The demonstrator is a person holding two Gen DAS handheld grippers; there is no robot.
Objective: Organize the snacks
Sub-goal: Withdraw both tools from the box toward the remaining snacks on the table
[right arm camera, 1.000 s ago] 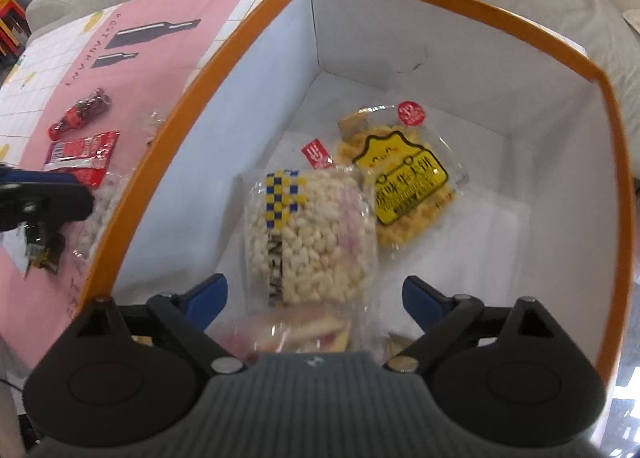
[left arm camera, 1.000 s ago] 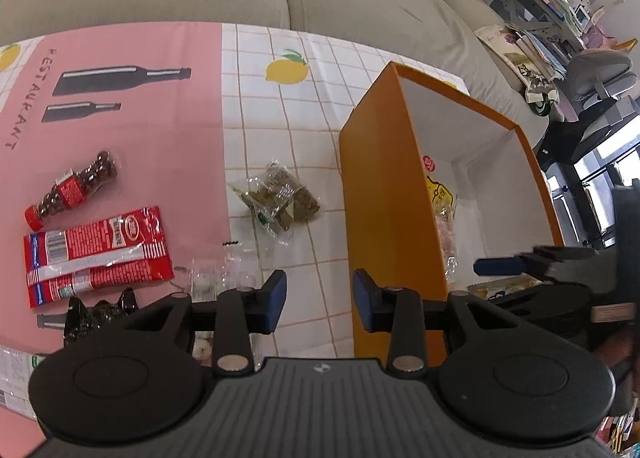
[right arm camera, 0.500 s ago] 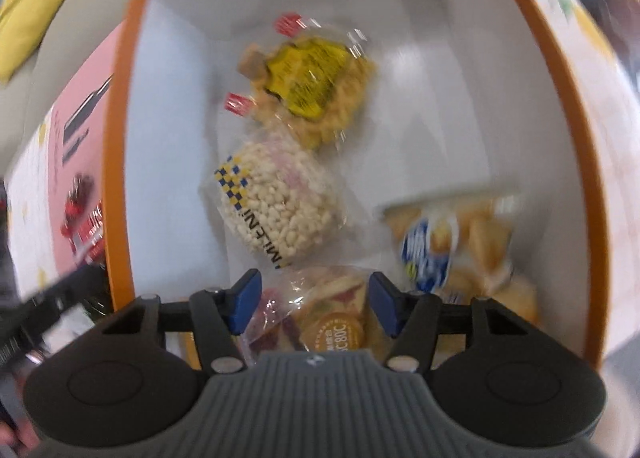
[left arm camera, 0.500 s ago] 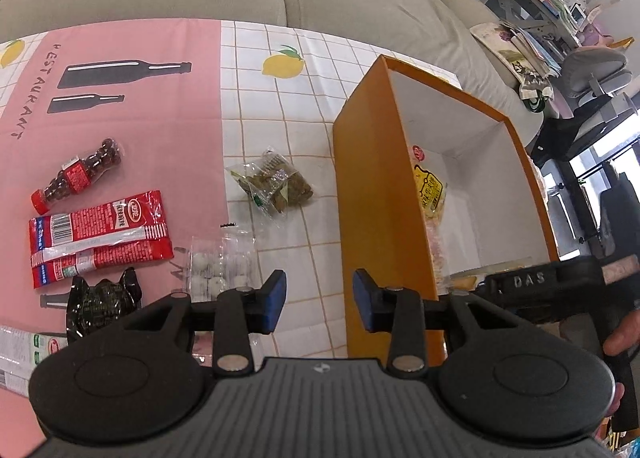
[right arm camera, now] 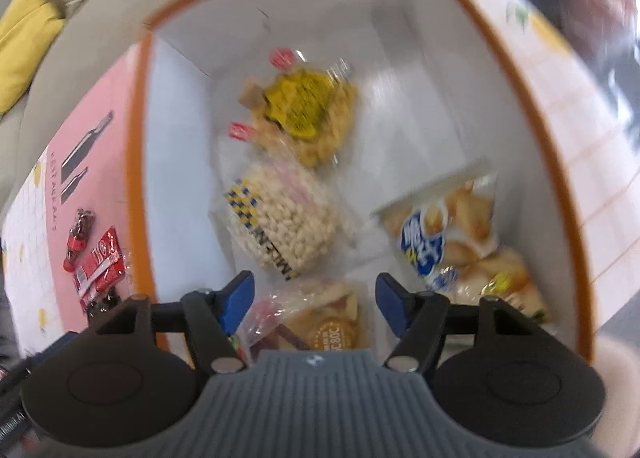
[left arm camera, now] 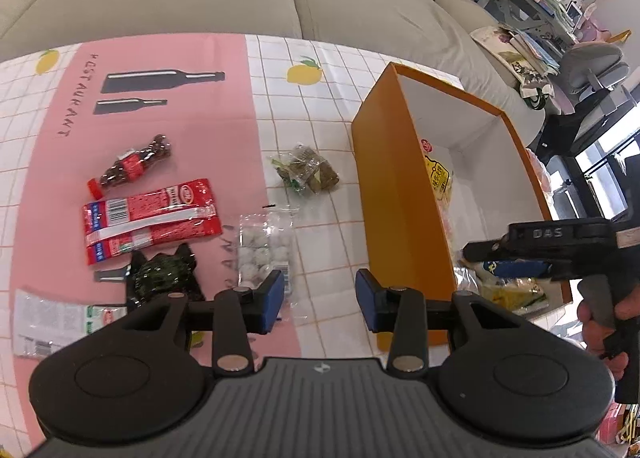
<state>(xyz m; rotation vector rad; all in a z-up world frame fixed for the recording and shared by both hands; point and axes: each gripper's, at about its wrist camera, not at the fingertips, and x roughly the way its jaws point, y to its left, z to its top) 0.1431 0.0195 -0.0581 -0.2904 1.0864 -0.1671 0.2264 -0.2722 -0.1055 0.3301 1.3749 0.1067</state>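
Your left gripper (left arm camera: 319,295) is spread apart with nothing in it, just left of the orange box (left arm camera: 394,194). Still outside the box on its left lie the bag of white balls (left arm camera: 264,248), the green bag (left arm camera: 310,174) and the red pack (left arm camera: 150,224). Your right gripper (right arm camera: 314,300) is spread too, holding nothing, above the puffed snack bag (right arm camera: 286,222) inside the box.

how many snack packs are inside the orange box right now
4, maybe more hidden under the gripper: yellow-label pack at the back, checkered puffed-grain bag mid-left, blue-logo bread bag right, clear bag with a gold seal nearest.
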